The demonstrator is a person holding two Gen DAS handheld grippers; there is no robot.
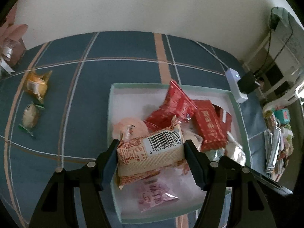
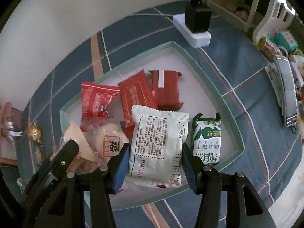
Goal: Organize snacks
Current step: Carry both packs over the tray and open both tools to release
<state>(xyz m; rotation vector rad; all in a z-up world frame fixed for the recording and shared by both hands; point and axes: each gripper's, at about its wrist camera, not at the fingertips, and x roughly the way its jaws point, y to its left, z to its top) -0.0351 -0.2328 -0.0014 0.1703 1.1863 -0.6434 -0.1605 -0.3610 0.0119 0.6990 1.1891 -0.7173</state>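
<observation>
A shallow white tray with a pale green rim (image 1: 133, 102) (image 2: 197, 98) lies on the blue checked cloth. It holds red packets (image 1: 174, 104) (image 2: 95, 102), a red box (image 1: 209, 129) (image 2: 166, 89), a pink packet (image 1: 153, 193) and a green biscuit packet (image 2: 207, 140). My left gripper (image 1: 151, 144) is shut on a beige snack packet with a barcode (image 1: 152, 152), over the tray's near left part. My right gripper (image 2: 155, 147) is shut on a white packet with printed text (image 2: 157, 142), just above the tray's contents. Two wrapped snacks, one orange (image 1: 37, 85) and one with green ends (image 1: 30, 117), lie on the cloth left of the tray.
A white power strip (image 1: 235, 83) (image 2: 191, 32) with a black charger plugged in sits beyond the tray's far right corner. A phone (image 2: 286, 93) and a heap of small items (image 1: 275, 142) lie at the table's right edge. A pink ribboned gift (image 1: 9, 45) stands at the far left.
</observation>
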